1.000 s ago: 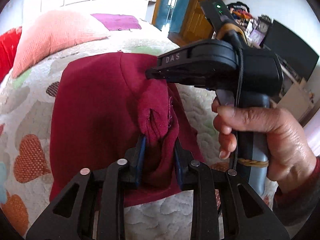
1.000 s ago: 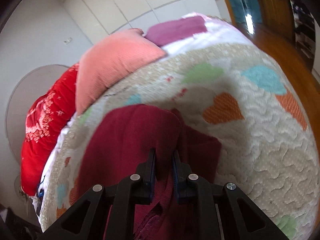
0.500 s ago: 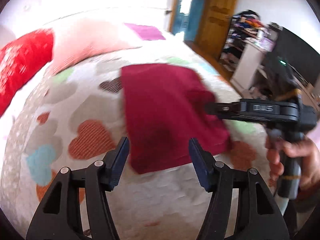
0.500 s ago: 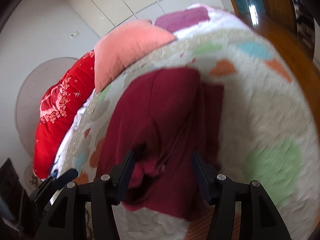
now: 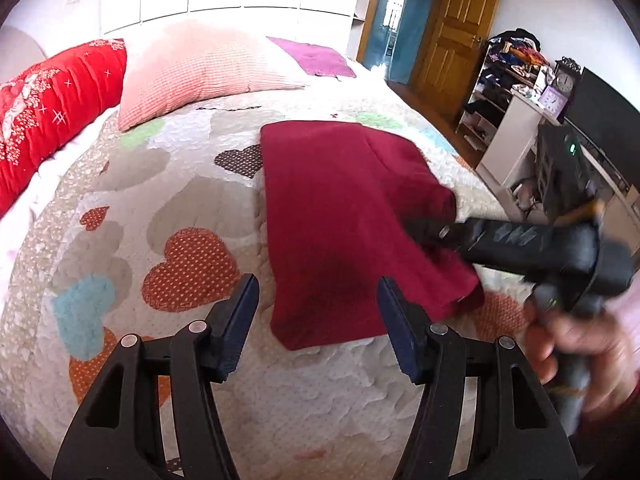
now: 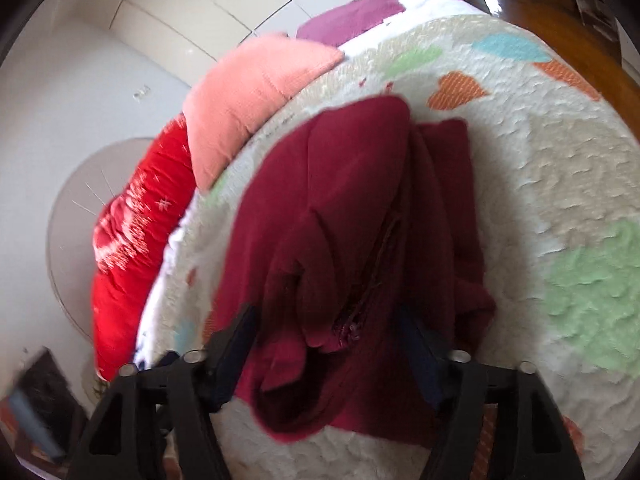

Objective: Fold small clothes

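Observation:
A dark red garment (image 5: 340,216) lies folded on the heart-patterned quilt (image 5: 192,264). In the right wrist view the garment (image 6: 344,240) shows a rumpled near end with a zipper. My left gripper (image 5: 318,320) is open and empty, just in front of the garment's near edge. My right gripper (image 6: 328,344) is open, its jaws either side of the rumpled near end, holding nothing. The right gripper also shows in the left wrist view (image 5: 520,244), held by a hand over the garment's right edge.
A pink pillow (image 5: 200,68), a red cushion (image 5: 52,108) and a purple cloth (image 5: 316,60) lie at the head of the bed. A shelf unit (image 5: 508,92) and a wooden door (image 5: 452,28) stand to the right, beyond the bed's edge.
Both grippers were shut on the garment's bunched fabric a second ago. Both have opened, let it go and drawn back. The garment now lies flat on the quilt.

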A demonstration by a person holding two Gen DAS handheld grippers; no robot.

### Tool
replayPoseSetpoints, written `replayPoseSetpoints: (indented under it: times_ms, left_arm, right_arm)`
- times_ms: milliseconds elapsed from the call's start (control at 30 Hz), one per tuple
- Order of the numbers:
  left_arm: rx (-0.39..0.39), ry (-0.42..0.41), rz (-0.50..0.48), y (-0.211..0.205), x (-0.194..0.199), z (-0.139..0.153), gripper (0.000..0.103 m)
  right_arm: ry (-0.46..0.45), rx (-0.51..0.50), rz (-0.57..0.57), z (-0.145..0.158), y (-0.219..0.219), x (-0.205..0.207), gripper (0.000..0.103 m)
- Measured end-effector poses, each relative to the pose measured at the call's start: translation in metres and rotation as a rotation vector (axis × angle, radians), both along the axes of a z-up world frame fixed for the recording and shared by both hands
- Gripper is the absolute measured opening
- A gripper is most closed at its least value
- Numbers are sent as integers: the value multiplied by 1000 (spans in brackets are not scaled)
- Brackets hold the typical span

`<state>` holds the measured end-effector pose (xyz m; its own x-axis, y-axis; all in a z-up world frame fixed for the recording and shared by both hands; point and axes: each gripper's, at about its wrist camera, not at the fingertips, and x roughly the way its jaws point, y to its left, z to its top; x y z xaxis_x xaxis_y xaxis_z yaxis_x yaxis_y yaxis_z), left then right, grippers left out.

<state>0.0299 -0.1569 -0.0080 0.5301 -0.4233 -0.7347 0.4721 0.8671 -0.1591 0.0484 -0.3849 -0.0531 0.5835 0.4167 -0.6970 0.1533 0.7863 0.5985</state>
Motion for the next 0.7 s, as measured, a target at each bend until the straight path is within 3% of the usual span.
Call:
replayPoseSetpoints:
  times_ms: [67,133,200,267,367,433,567,700]
  left_arm:
    - [1,3,-5,0,-1,3,61]
    - [-14,-14,-8,1,-2,8,61]
    - [-14,-10,2,-4,1,5,61]
    - [15,33,-15,-17,6,-4,61]
    - [80,59,-24,-33,10,-21,61]
    - [60,41,-29,-31,8,-18,61]
    - [-6,21,-27,-32,6,1,61]
    - [-78,-8,-63,-44,-2,26,61]
  right_arm:
    - [-26,-78,-17,2,7,-3,27]
    - [-74,-125,-9,17,10,-14,24]
    - [-80,-215,-41,29,5,-28,24]
    - [-23,-271,-44,19,4,-25,24]
    - [7,-247,-47,8,-1,-24,29]
    - [-12,-251,-80,24,-6,-39,35]
    - [-44,-383,-91,66,-4,-75,35]
    - [-126,-434,-184,128,-14,-119,35]
